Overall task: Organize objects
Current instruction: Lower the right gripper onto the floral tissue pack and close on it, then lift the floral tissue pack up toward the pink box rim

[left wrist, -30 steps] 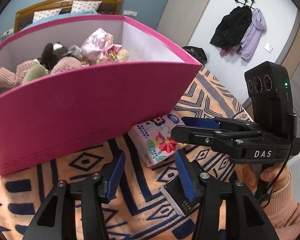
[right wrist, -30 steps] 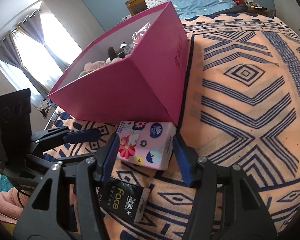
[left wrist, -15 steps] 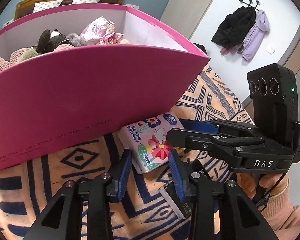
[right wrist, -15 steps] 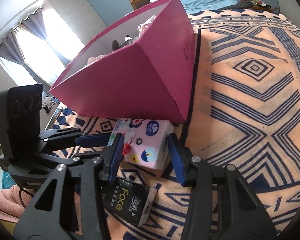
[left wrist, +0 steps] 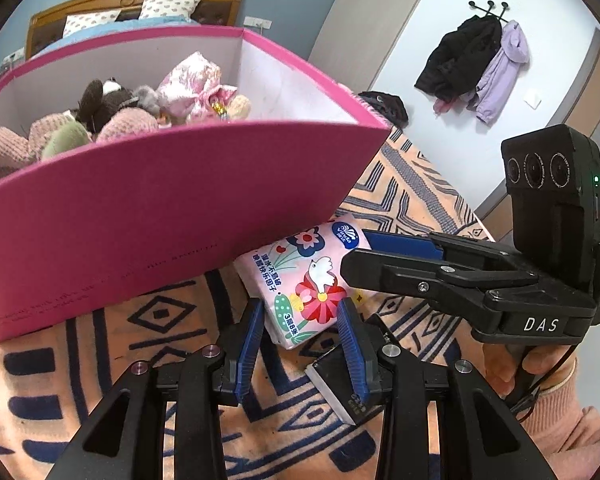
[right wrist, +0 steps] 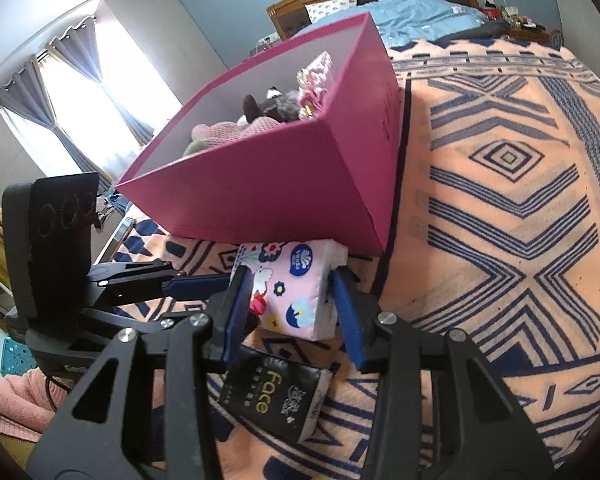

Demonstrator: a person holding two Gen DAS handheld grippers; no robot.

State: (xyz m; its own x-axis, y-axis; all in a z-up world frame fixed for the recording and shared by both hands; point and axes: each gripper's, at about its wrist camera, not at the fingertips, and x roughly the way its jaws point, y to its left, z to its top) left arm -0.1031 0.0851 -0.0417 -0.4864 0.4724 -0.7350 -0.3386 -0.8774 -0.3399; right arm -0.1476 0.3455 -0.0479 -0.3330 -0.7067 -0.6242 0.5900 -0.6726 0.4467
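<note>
A pink floral tissue pack (left wrist: 304,276) lies on the patterned blanket against the pink box (left wrist: 140,216). It also shows in the right wrist view (right wrist: 292,288). My left gripper (left wrist: 300,344) is open, its pads on either side of the pack's near end. My right gripper (right wrist: 288,312) is open too, straddling the pack from the other side, blue pads close to its sides. A black tissue pack (right wrist: 276,400) lies just below the pink one; in the left wrist view (left wrist: 336,388) it sits under my right finger.
The pink box (right wrist: 280,184) holds several plush toys (left wrist: 100,116) and a pink wrapped bundle (left wrist: 196,84). The orange and navy blanket (right wrist: 500,208) spreads to the right. A bed with pillows (right wrist: 400,12) stands behind. Coats (left wrist: 476,68) hang on the wall.
Both grippers have moved in toward the pink tissue pack and narrowed around it. The pack seems slightly lifted and tilted at the corner of the box.
</note>
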